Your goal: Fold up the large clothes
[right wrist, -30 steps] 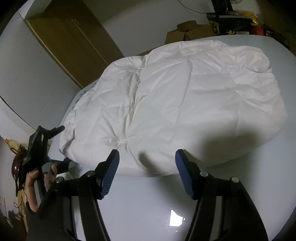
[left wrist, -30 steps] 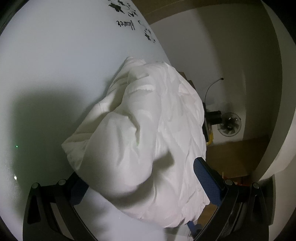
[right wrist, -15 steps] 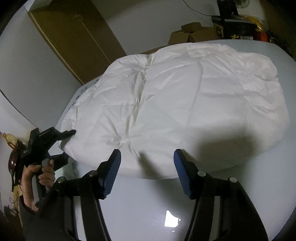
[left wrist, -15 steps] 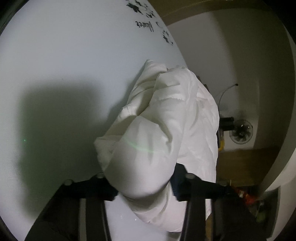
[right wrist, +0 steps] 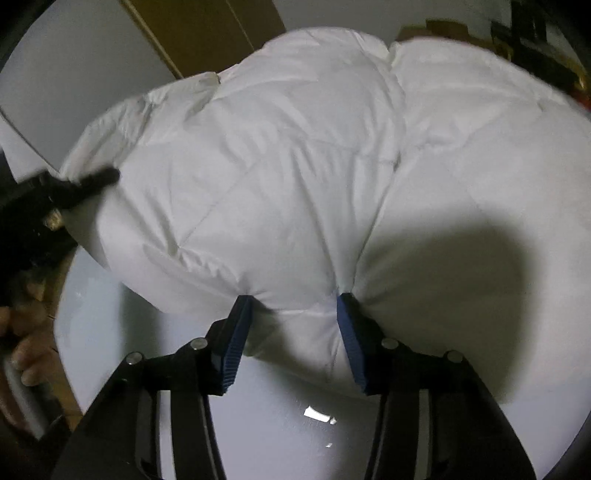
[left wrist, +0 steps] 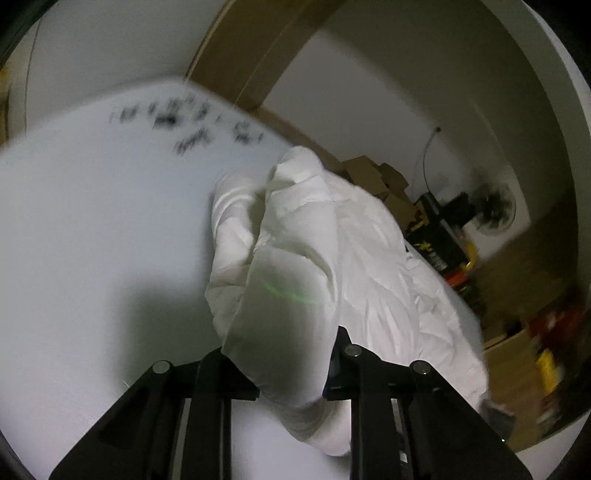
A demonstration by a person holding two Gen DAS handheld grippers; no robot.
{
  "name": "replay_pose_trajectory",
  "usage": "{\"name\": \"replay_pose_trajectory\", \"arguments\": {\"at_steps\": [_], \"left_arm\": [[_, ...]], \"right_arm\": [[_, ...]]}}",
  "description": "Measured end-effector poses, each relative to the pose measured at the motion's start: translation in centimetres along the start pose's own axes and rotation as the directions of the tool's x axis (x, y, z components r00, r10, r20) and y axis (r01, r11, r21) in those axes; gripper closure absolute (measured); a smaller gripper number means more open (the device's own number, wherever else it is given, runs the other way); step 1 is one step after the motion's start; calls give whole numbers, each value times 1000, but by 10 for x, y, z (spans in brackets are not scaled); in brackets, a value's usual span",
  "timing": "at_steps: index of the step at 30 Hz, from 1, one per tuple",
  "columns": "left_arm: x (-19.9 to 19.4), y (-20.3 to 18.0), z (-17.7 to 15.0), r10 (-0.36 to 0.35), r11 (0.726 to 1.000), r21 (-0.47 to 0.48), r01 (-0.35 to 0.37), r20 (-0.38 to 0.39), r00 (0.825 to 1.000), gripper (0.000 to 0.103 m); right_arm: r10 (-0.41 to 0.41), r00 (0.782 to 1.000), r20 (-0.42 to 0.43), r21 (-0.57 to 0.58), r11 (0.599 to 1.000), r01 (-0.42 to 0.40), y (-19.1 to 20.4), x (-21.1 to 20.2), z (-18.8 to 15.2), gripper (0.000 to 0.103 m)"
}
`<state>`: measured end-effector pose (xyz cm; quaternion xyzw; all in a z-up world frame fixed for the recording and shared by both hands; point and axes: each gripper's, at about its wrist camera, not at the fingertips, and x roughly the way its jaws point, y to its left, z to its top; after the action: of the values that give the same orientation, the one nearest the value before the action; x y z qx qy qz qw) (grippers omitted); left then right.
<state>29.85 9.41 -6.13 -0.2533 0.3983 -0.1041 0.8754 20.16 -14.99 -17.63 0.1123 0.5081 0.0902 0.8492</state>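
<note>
White padded garment (right wrist: 295, 166) on table (right wrist: 277, 424), left gripper (left wrist: 284, 354) fingers clamped on its corner, right gripper (right wrist: 291, 328) fingers apart, straddling its near edge

A: Pale table (left wrist: 92, 229), blurred black lettering (left wrist: 184, 122) at its far end. Brown wooden door (right wrist: 207, 33) beyond.

B: Far right: cardboard boxes (left wrist: 376, 181), a fan (left wrist: 491, 210) by the wall.

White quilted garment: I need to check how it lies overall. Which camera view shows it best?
The right wrist view: the white quilted garment fills the frame, panels and seams visible, with the right hand-held gripper at its near edge. The left wrist view shows only a bunched end in the left hand-held gripper.
</note>
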Motion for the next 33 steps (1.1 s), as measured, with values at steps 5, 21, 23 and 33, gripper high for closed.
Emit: {"name": "replay_pose_trajectory", "arguments": {"at_steps": [5, 21, 23, 33], "left_arm": [[-21, -47, -4, 24, 991, 127, -32, 66, 998, 82], [-53, -240, -56, -19, 897, 439, -46, 144, 989, 82], [-51, -263, -69, -23, 886, 461, -44, 138, 990, 82], [-8, -368, -158, 21, 813, 578, -68, 88, 996, 82]], "right_arm": [[50, 988, 148, 99, 993, -65, -31, -55, -3, 57], [-3, 962, 273, 408, 906, -113, -205, -109, -45, 57], [8, 945, 326, 435, 887, -158, -214, -125, -59, 57], [-75, 911, 406, 528, 833, -166, -262, -180, -137, 57]]}}
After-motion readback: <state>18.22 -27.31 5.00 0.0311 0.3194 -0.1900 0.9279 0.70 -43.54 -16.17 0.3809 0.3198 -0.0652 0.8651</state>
